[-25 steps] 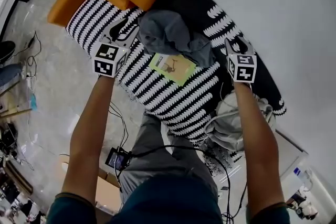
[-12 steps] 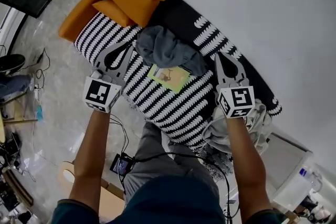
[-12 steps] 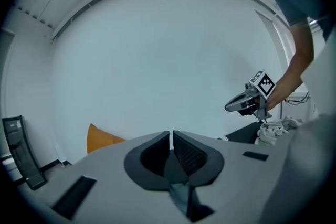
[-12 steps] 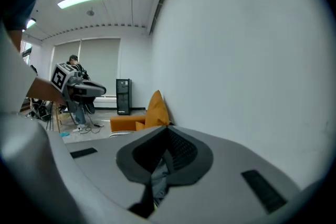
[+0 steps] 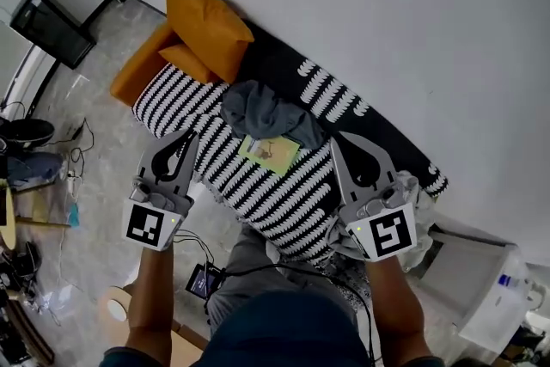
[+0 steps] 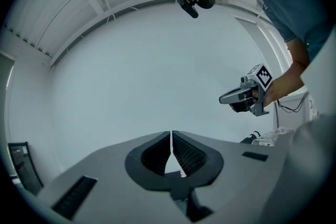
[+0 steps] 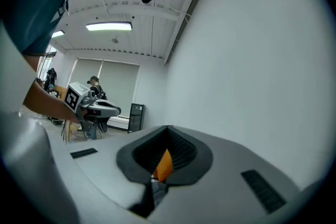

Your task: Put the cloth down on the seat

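Nearest are the person's legs, and a black cable (image 5: 273,243) runs across them. Just above, the left gripper (image 5: 190,137) and the right gripper (image 5: 336,140) are held over the front edge of the seat (image 5: 258,185), well apart from each other. Both have their jaws pressed together and both are empty. In the left gripper view the two ribbed pads meet with only pale wall behind them. In the right gripper view the pads also meet, and the orange patch in the gap below them is, I think, the far cushion (image 5: 206,21), not a thing that is held.

Further on the striped seat lies a yellow-green card (image 5: 270,153). The grey cloth (image 5: 265,111) is behind it, in a loose heap against the dark backrest, and its lower edge touches the card's upper edge. No gripper touches the cloth, so I judge the task is finished.

What can go wrong now is small. The cloth is crumpled, not flat, so a fold may slide down onto the card. A light bundle (image 5: 423,189) lies at the right end of the seat, just beside the right gripper, and a careless move there could pull it off. The cable could also catch on a gripper that is lowered.
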A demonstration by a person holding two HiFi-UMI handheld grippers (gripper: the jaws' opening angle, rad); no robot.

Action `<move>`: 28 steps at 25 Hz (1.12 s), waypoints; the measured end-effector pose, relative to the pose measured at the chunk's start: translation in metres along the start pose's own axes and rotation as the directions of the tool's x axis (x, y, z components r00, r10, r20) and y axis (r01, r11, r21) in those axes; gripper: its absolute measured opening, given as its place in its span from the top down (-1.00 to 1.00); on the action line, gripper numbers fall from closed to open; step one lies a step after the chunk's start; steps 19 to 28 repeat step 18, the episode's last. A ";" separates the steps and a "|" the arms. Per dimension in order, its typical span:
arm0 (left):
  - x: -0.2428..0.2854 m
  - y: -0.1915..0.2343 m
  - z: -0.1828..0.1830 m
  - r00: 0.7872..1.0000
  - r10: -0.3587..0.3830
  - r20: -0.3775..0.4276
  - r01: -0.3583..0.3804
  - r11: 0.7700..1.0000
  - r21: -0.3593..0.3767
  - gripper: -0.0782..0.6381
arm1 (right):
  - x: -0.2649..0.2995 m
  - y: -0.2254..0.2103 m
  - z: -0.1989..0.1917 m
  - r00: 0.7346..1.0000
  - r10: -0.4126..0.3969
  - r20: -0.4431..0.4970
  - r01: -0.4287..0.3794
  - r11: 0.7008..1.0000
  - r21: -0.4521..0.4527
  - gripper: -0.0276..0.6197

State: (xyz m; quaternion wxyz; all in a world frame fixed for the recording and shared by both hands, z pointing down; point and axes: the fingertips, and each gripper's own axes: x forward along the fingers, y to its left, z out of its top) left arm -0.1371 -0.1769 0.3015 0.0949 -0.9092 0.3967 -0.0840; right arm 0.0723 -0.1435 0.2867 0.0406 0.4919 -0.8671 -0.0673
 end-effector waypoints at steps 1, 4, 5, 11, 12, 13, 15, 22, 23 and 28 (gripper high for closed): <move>-0.008 -0.006 0.011 1.000 0.002 0.007 -0.002 1.000 0.003 0.74 | -0.009 0.005 0.012 1.000 0.000 0.013 0.000 1.000 0.014 0.88; -0.028 -0.024 0.039 1.000 -0.003 0.025 0.002 1.000 0.024 0.74 | -0.032 0.017 0.040 0.999 0.002 0.037 -0.004 0.999 0.046 0.88; -0.034 -0.029 0.048 1.000 -0.007 0.031 0.006 0.999 0.033 0.74 | -0.040 0.020 0.046 0.999 0.004 0.040 -0.006 0.999 0.041 0.88; -0.060 -0.048 0.091 0.997 0.013 0.082 -0.018 0.997 0.072 0.74 | -0.076 0.026 0.063 0.998 0.008 0.062 -0.010 0.999 0.033 0.88; -0.064 -0.050 0.096 0.996 0.017 0.087 -0.024 0.997 0.075 0.74 | -0.081 0.028 0.065 0.998 0.011 0.062 -0.013 0.999 0.032 0.88; -0.068 -0.052 0.101 0.996 0.020 0.091 -0.027 0.997 0.078 0.74 | -0.086 0.029 0.066 0.998 0.014 0.060 -0.016 0.999 0.031 0.88; -0.078 -0.058 0.108 0.995 0.025 0.092 -0.033 0.996 0.078 0.74 | -0.096 0.033 0.069 0.998 0.019 0.055 -0.021 0.999 0.032 0.88; -0.094 -0.067 0.117 0.996 0.035 0.084 -0.041 0.997 0.068 0.74 | -0.112 0.038 0.075 0.999 0.023 0.048 -0.025 0.999 0.041 0.88; -0.094 -0.067 0.117 0.996 0.035 0.084 -0.041 0.997 0.068 0.74 | -0.112 0.038 0.075 0.999 0.023 0.048 -0.025 0.999 0.041 0.88; -0.094 -0.067 0.117 0.996 0.035 0.084 -0.041 0.997 0.068 0.74 | -0.112 0.038 0.075 0.999 0.023 0.048 -0.025 0.999 0.041 0.88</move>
